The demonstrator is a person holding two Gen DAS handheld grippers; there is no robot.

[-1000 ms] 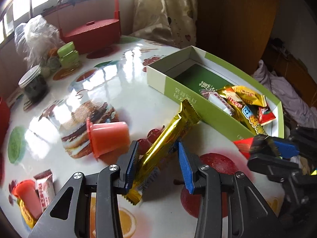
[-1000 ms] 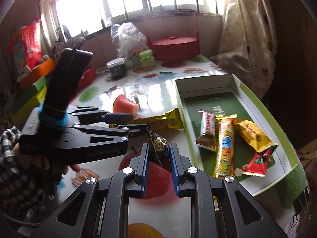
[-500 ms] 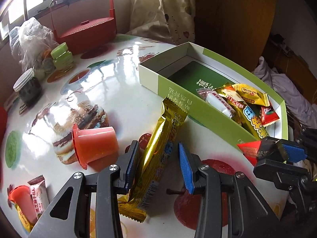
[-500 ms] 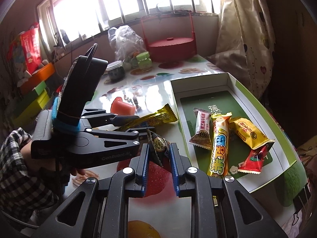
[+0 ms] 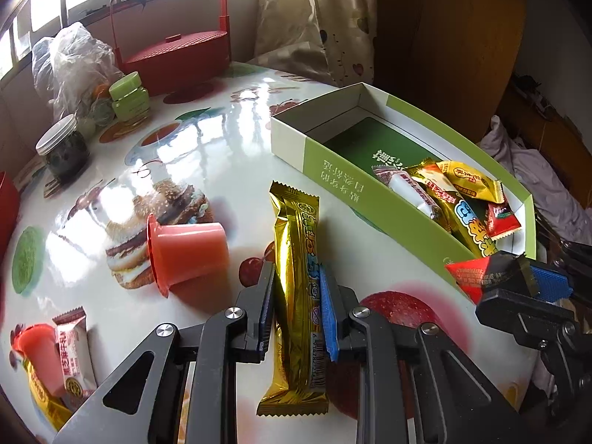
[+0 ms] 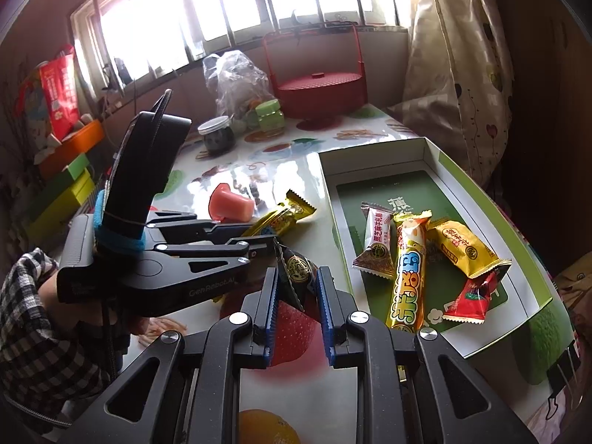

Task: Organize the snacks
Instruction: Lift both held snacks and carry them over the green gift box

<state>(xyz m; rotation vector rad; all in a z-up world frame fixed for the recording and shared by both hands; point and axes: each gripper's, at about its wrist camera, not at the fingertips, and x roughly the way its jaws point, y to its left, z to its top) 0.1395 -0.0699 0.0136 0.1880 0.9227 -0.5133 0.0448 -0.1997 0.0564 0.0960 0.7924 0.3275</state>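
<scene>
A long gold snack bar lies on the fruit-print table between the fingers of my left gripper. Its jaws are closing and both blue pads press on the bar's sides. From the right wrist view the same bar sticks out past the left gripper. My right gripper is shut on a small red and black snack packet, held above the table beside the green box. Several wrapped snacks lie in that box. An orange jelly cup lies on its side left of the bar.
A red basket, a plastic bag, a green jar and a dark jar stand at the far side. More snacks lie near the left edge. A checked sleeve holds the left gripper.
The left jaws have closed onto the gold bar, which has swung from slanted to nearly straight between the fingers. The right gripper still holds its packet in the same place.
</scene>
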